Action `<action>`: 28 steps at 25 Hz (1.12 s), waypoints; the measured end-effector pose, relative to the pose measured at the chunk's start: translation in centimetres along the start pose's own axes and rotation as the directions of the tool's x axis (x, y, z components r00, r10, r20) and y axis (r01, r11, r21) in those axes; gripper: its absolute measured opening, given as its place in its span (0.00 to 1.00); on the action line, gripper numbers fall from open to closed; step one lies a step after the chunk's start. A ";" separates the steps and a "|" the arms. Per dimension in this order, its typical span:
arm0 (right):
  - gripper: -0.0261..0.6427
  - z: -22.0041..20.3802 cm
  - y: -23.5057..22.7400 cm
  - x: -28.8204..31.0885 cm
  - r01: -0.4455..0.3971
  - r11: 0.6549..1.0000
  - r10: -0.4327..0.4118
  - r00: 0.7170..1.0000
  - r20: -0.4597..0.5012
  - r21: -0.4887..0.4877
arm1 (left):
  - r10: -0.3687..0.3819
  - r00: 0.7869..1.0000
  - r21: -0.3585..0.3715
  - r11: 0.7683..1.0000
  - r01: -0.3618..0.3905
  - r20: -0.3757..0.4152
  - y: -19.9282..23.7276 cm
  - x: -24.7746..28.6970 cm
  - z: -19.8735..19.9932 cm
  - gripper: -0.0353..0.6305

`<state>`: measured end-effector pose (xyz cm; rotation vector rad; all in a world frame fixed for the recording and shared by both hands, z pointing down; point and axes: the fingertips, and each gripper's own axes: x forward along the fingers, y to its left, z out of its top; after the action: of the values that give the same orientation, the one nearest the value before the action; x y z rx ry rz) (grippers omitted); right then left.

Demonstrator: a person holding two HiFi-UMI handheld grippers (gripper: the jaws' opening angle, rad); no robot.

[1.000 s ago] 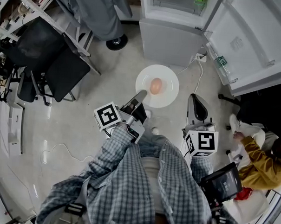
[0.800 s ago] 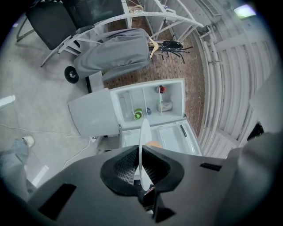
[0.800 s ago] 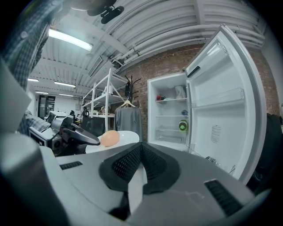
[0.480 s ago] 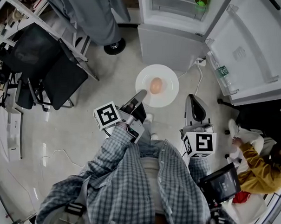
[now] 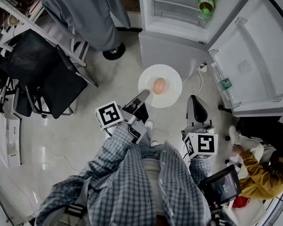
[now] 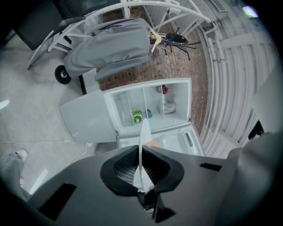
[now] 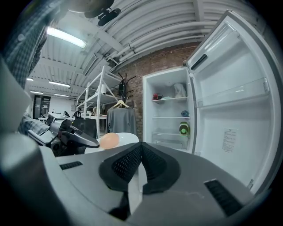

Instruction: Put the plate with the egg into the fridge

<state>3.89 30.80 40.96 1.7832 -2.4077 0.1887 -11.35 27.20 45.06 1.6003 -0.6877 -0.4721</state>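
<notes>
The plate (image 5: 173,83) is round, smooth and white, with a shallow dished middle. A single egg (image 5: 158,85) sits there, oval, matte and pale brownish-orange. Plate and egg hang in the air over a pale, glossy floor (image 5: 61,130), just in front of the open fridge (image 5: 170,46).

The fridge is a plain white box with flat panels and clear shelves inside. Its door (image 5: 256,59) is swung wide to the person's right. A green bottle (image 5: 205,4) stands on a shelf inside, and another bottle (image 5: 224,83) sits in the door rack. A thin white cable (image 5: 200,77) trails over the floor by the fridge's foot. Off to the left stands a black chair (image 5: 54,71), with a grey garment (image 5: 85,14) hanging near a white metal rack. To the right a seated person in a yellow sleeve (image 5: 258,169) is well apart from the plate.

The left gripper (image 5: 141,97) has its ribbed black pads clamped on the plate's near rim. In the left gripper view the rim runs edge-on as a thin white blade between the jaws, with the egg showing just past them. The right gripper (image 5: 194,98) hangs just to the right of the plate and apart from it. Its jaws are pressed together with nothing between them, and in the right gripper view the plate and egg show off to the left.
</notes>
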 end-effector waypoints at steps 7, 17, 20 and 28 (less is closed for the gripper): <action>0.05 0.7 -0.3 2.8 0.017 1.000 -0.017 1.000 -0.004 -0.005 | 0.005 1.000 0.002 1.000 -0.005 -0.006 0.6 1.3 2.8 0.09; 0.05 1.1 0.6 6.7 0.023 1.000 -0.024 1.000 -0.017 -0.021 | -0.001 1.000 -0.012 1.000 0.000 -0.029 1.4 2.6 6.0 0.09; 0.05 1.3 0.8 7.5 0.030 0.999 -0.030 0.999 -0.017 -0.037 | 0.013 0.999 -0.004 1.000 -0.013 -0.040 1.9 2.7 6.9 0.09; 0.05 1.4 0.1 8.1 0.054 0.998 -0.055 0.998 -0.018 -0.038 | -0.020 0.999 -0.021 1.000 0.020 -0.038 1.9 4.1 7.9 0.09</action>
<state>1.46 22.99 41.13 1.8201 -2.3304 0.1535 -13.86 18.48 46.06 1.5941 -0.6364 -0.4606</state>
